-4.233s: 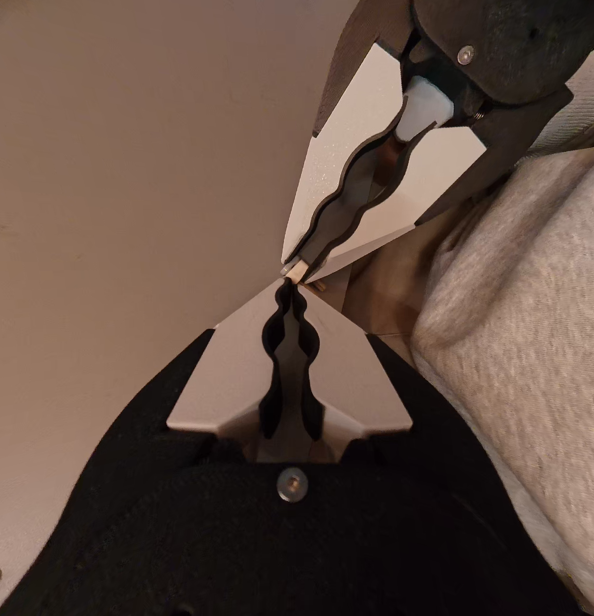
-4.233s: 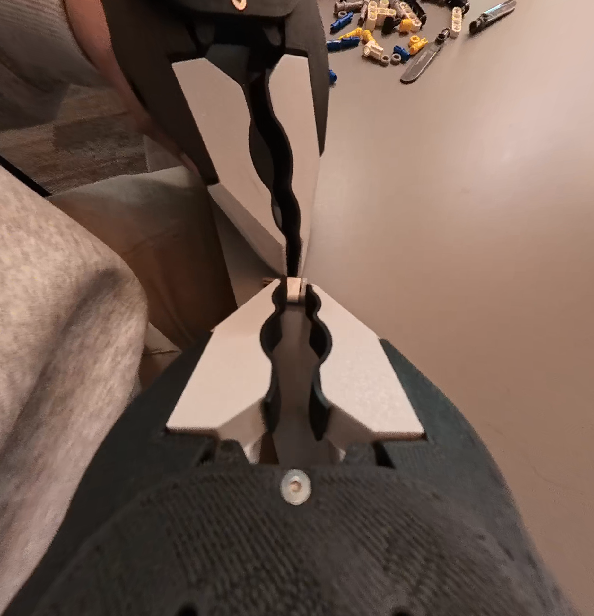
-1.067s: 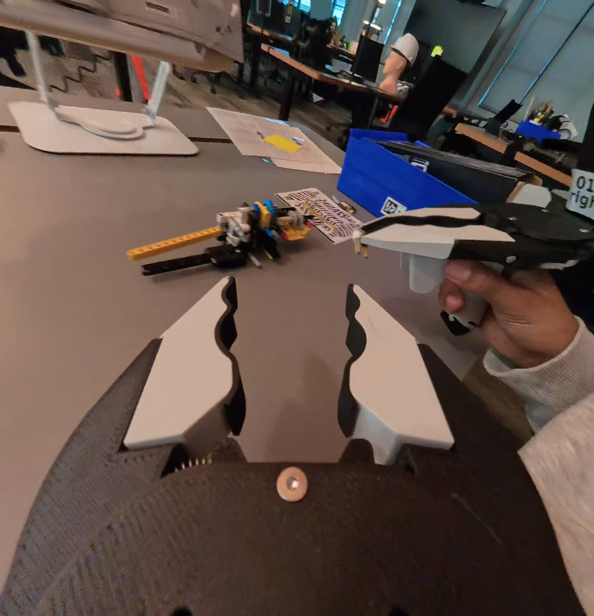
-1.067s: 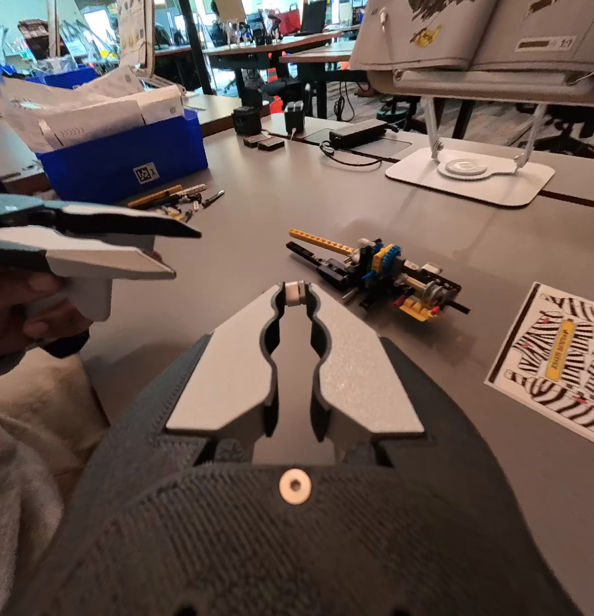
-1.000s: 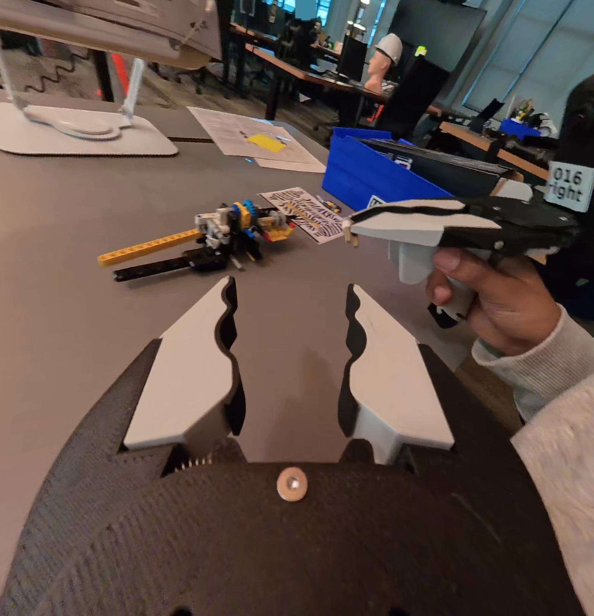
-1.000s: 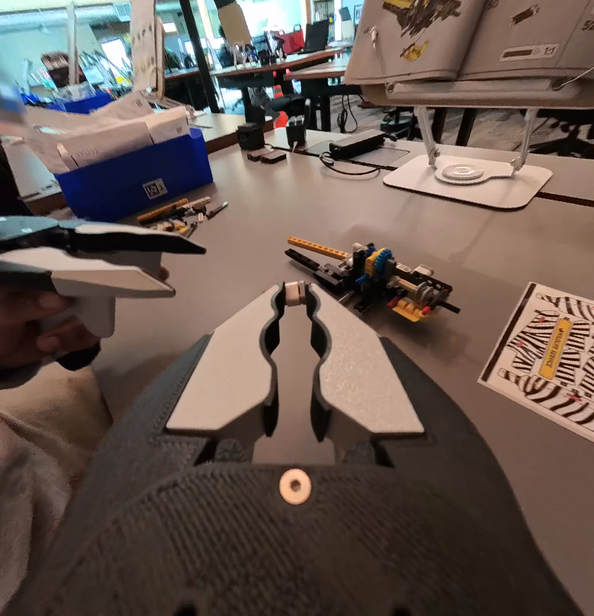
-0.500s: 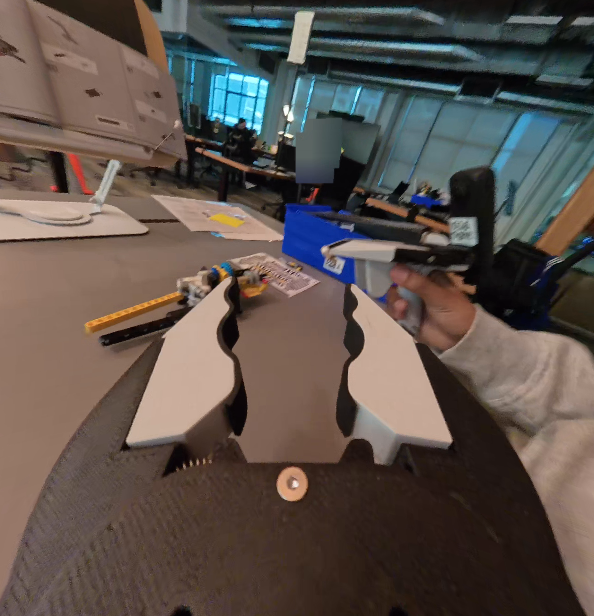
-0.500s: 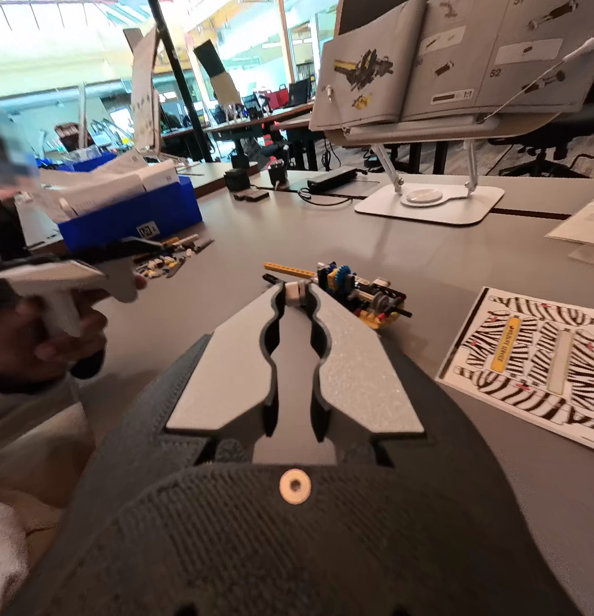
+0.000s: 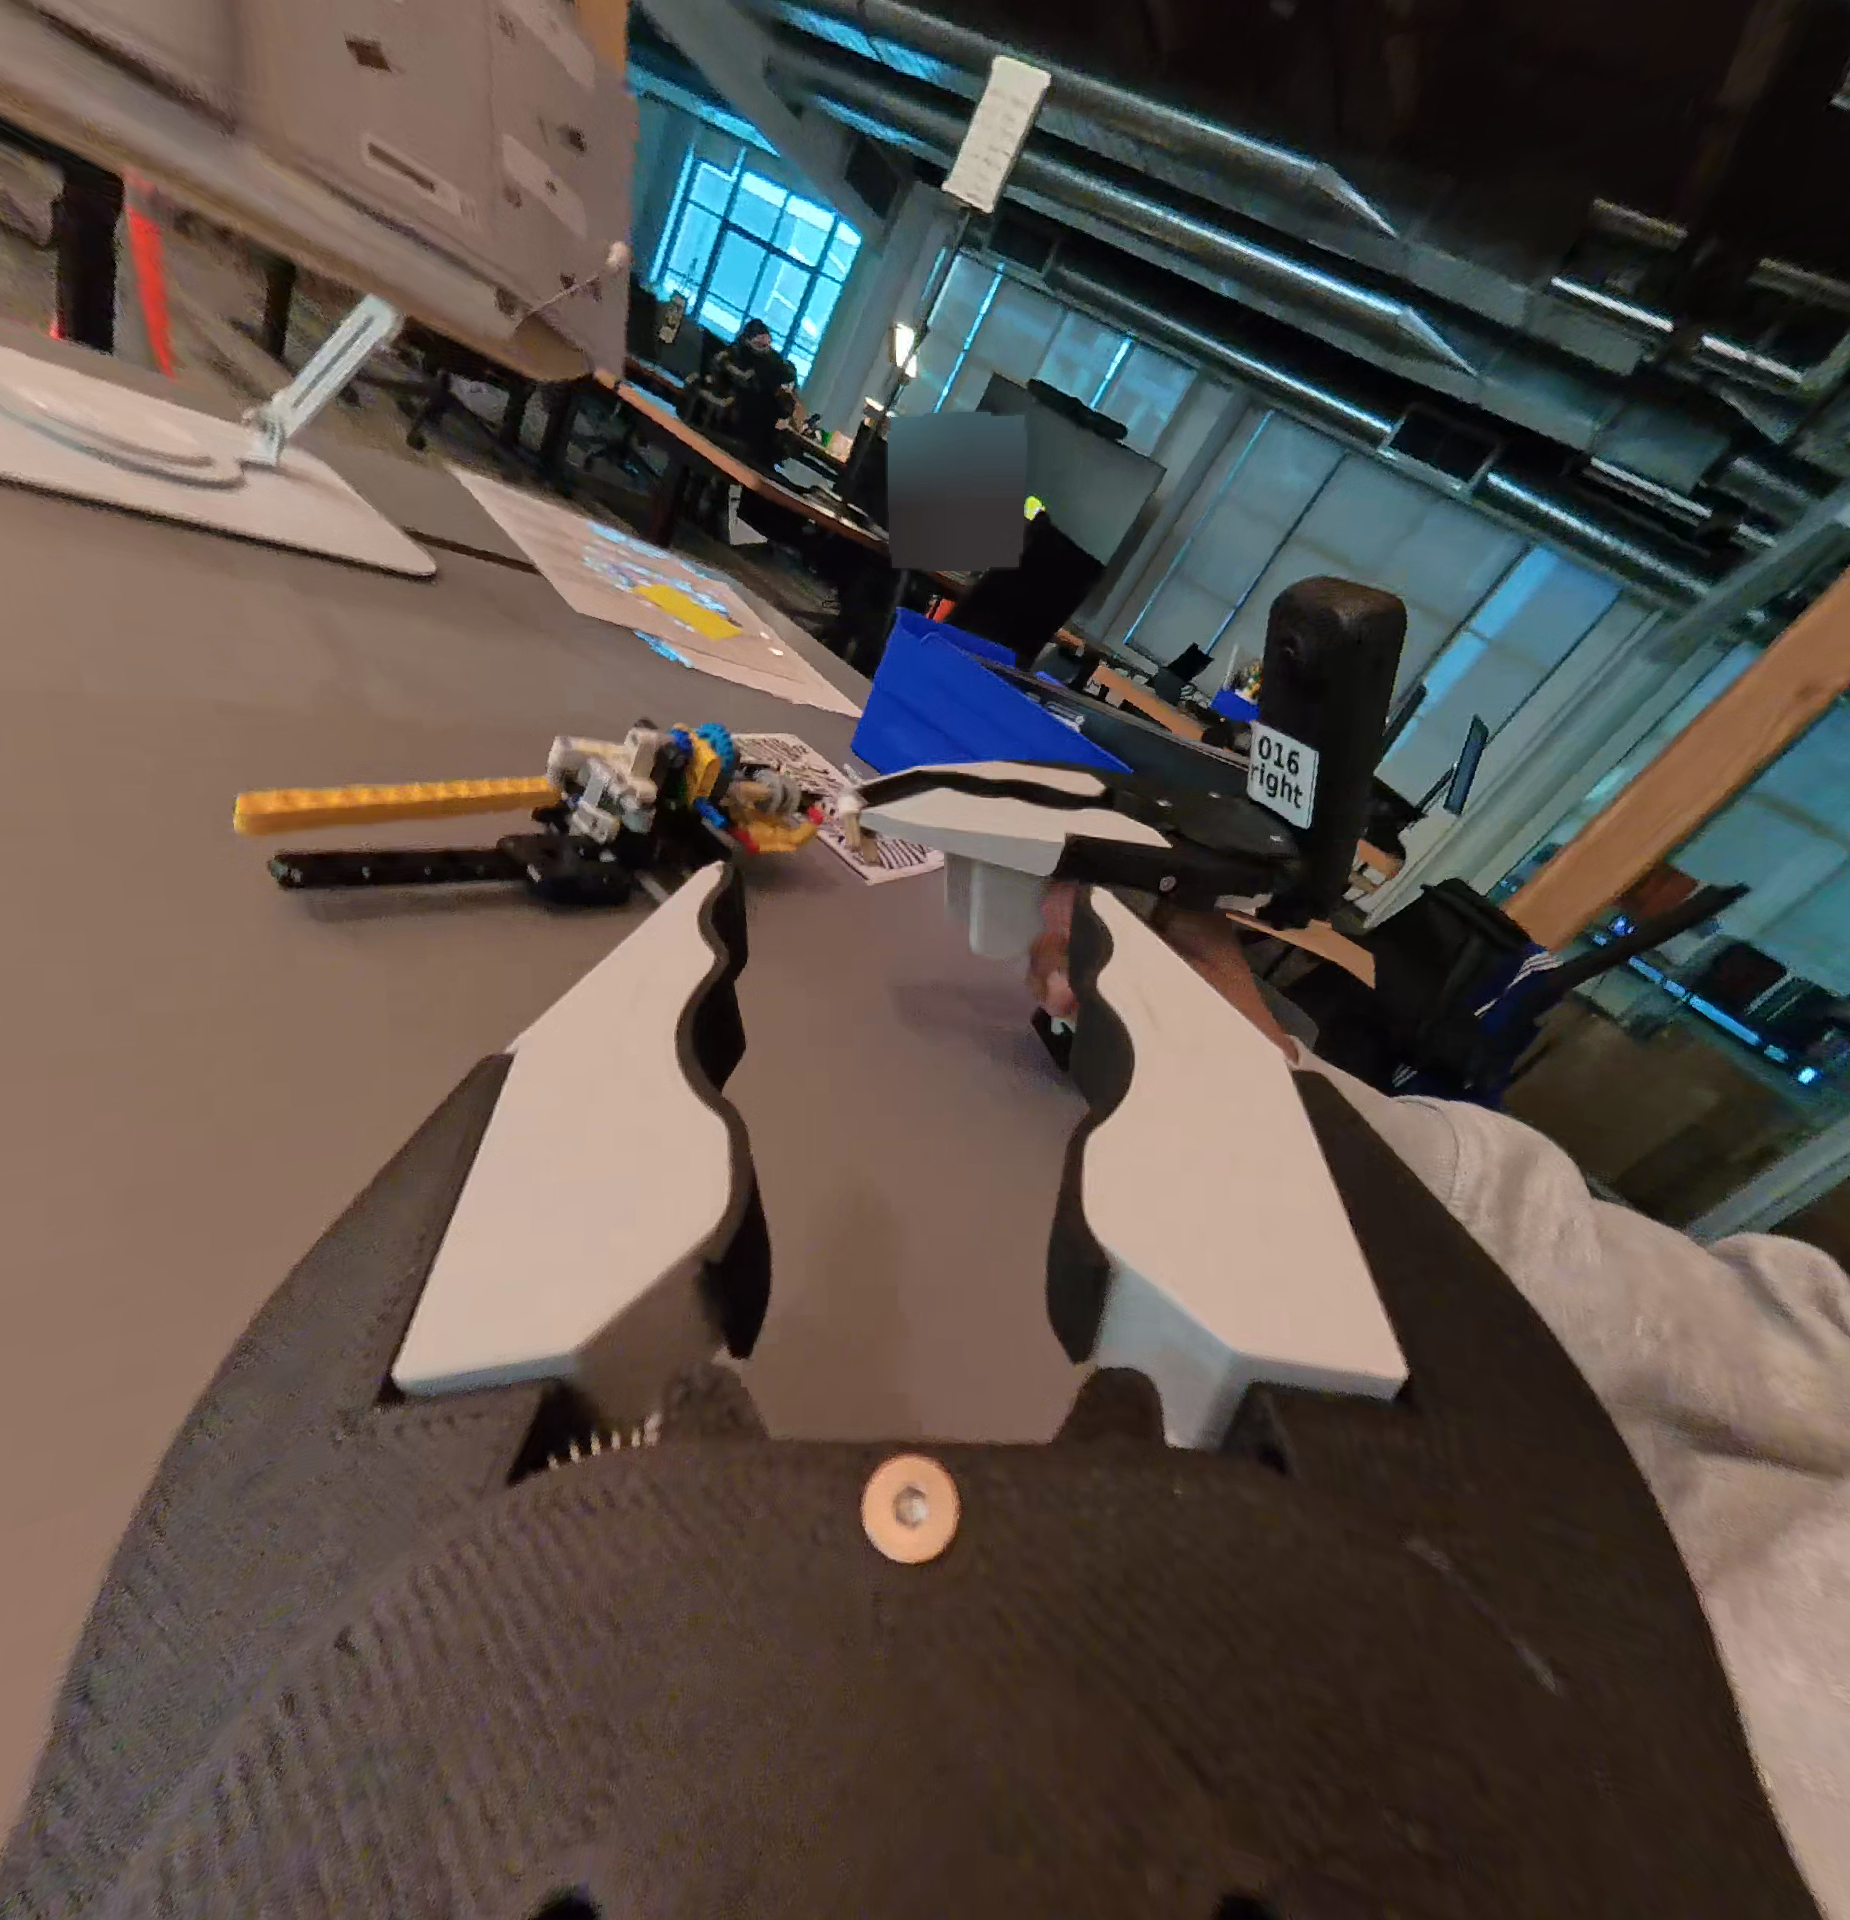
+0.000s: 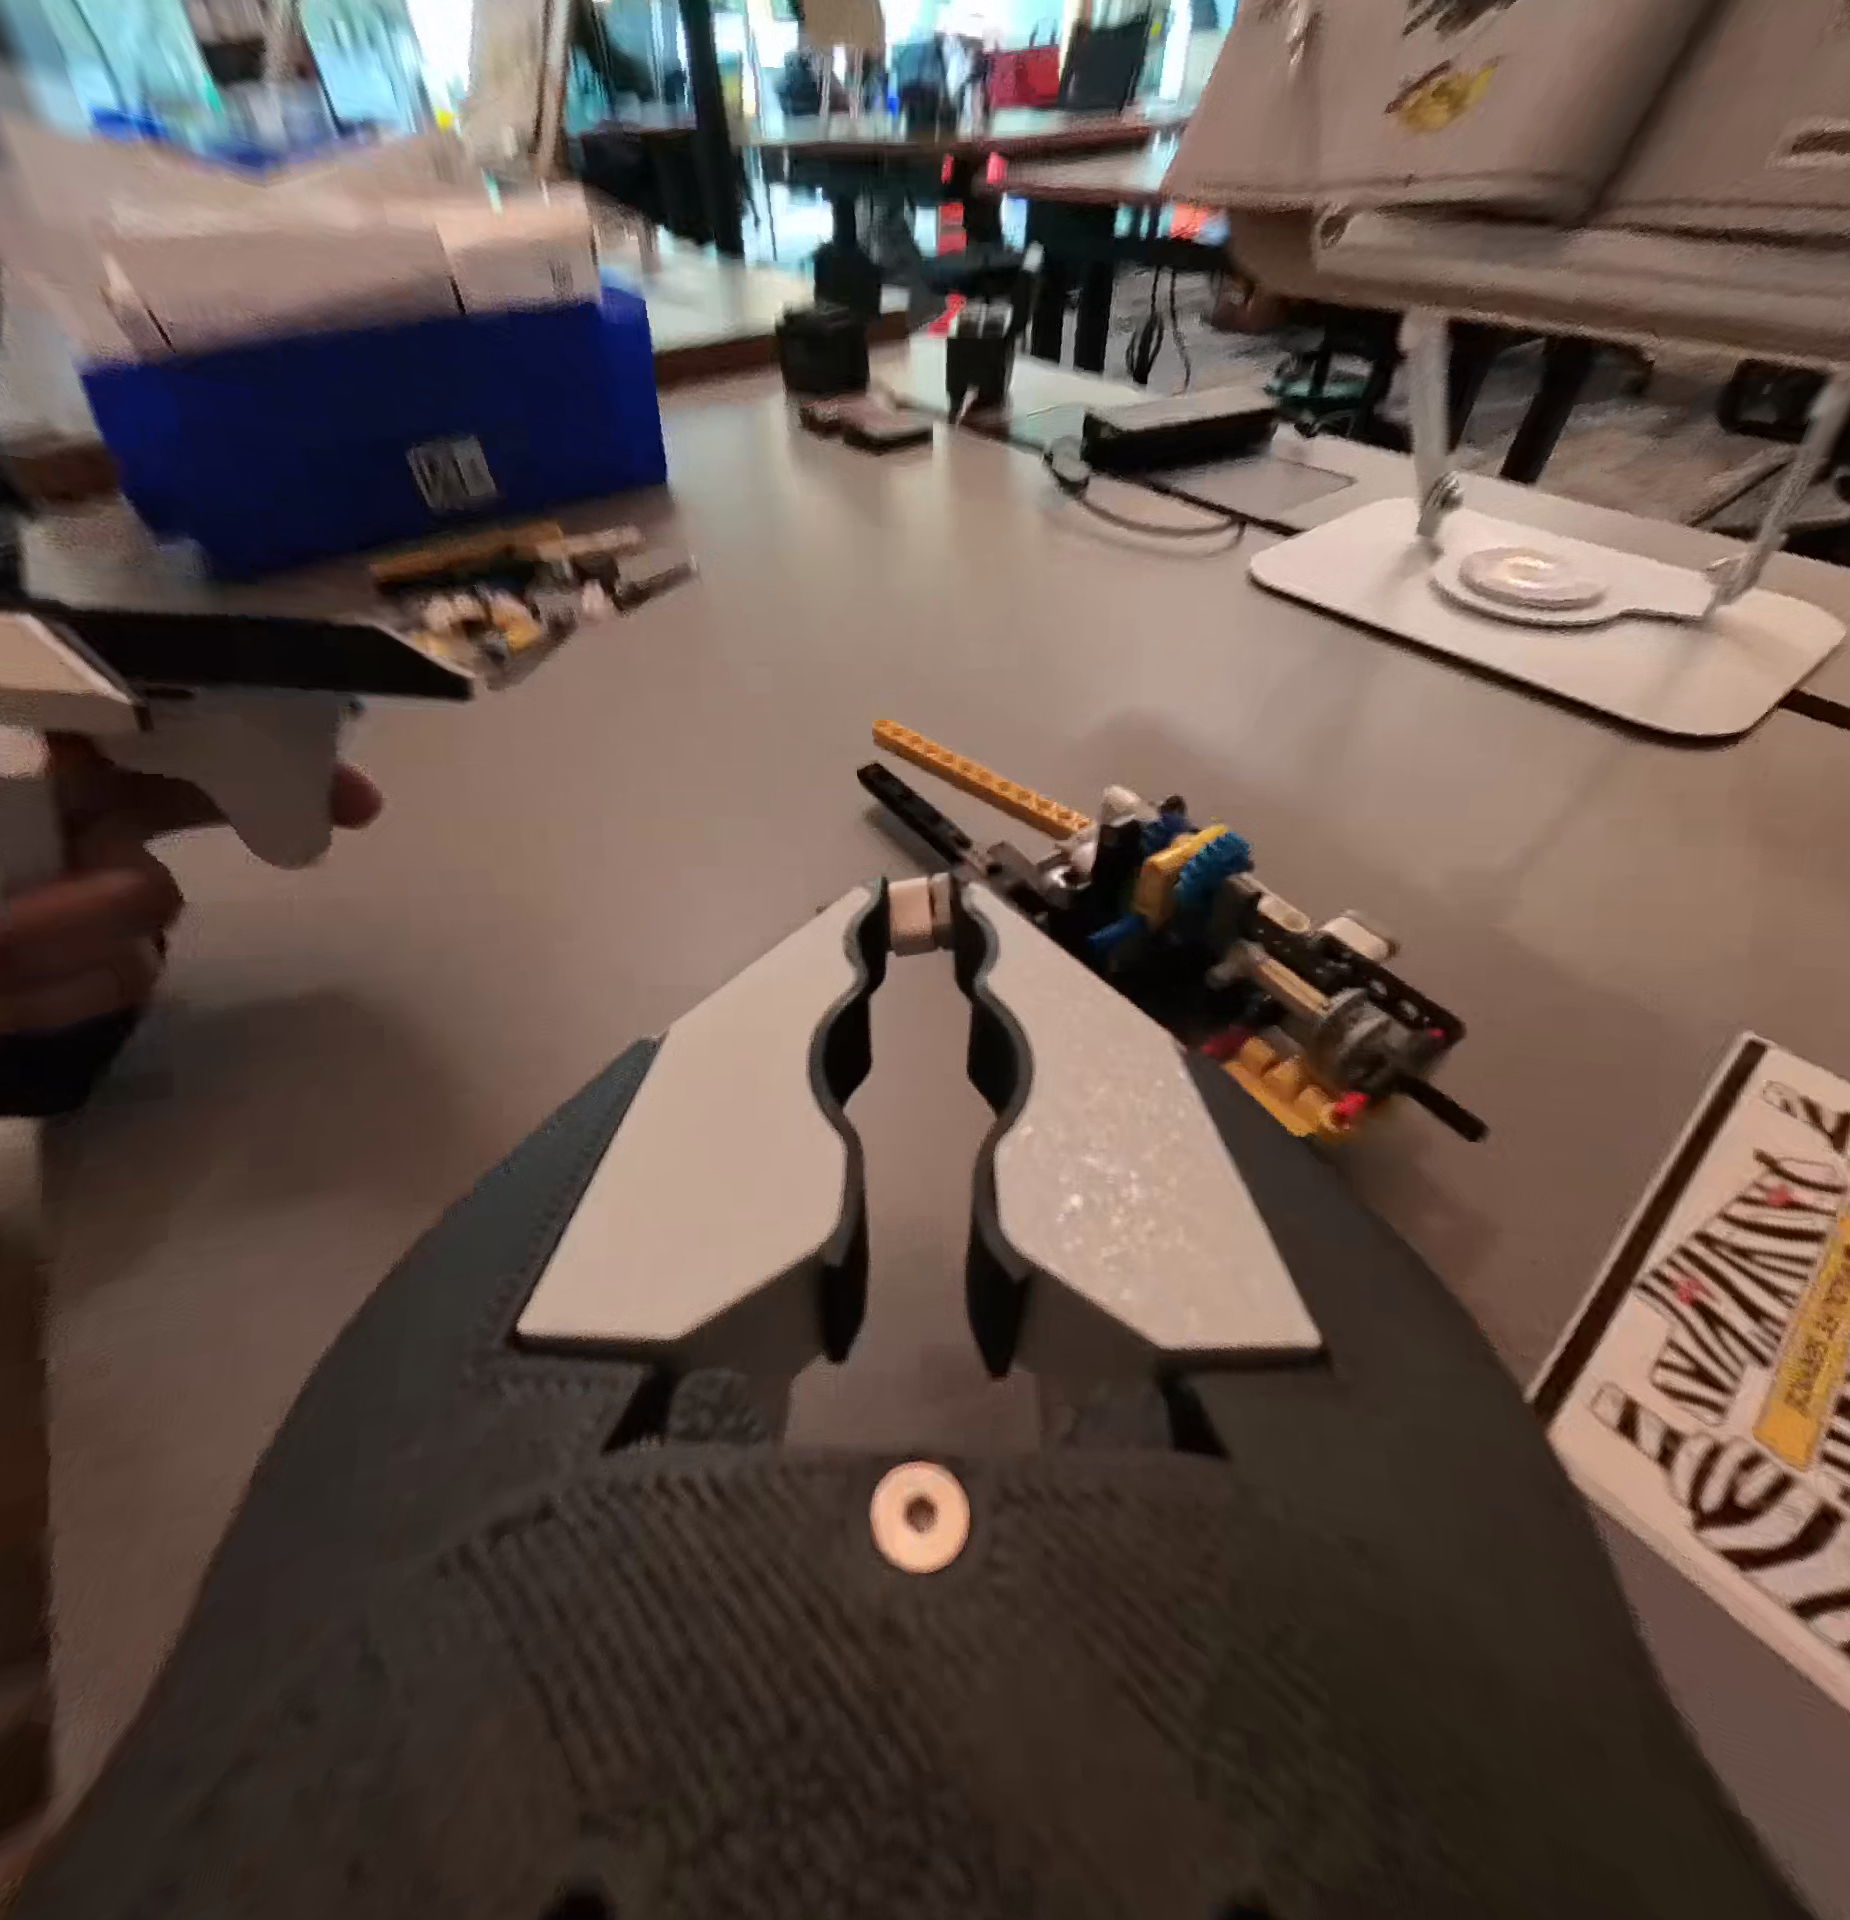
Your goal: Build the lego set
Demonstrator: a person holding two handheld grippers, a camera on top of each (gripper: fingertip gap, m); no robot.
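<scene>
The right gripper [image 10: 921, 920] clamps a small white piece [image 10: 913, 923] – the model [image 10: 1160, 914] lies just beyond, right; left gripper [image 9: 905, 940] gapes empty.

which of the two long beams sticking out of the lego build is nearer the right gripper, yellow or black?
The black beam. It runs alongside the yellow beam but on the near side, closer to the right gripper, which is shut on a small white piece.
</scene>
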